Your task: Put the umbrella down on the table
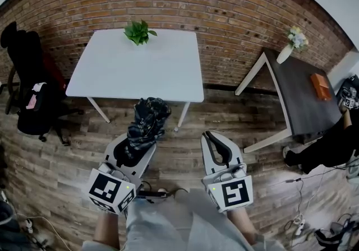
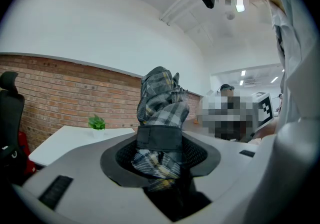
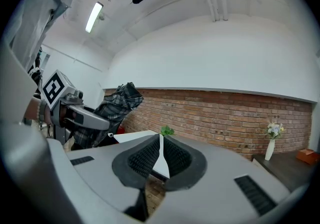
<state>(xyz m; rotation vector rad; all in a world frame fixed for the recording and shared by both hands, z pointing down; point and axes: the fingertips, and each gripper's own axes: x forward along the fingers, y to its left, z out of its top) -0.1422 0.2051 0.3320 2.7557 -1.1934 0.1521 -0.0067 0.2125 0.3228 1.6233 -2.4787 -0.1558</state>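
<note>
Ahead, a white table (image 1: 140,70) with a plant (image 1: 138,32) stands by a brick wall (image 1: 224,9).

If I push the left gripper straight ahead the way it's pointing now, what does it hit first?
Probably the white table's near edge: the left gripper, jaws shut on the folded umbrella, points at it across the wooden floor, and the umbrella's end leads. Whether it clears the tabletop is unclear.
</note>
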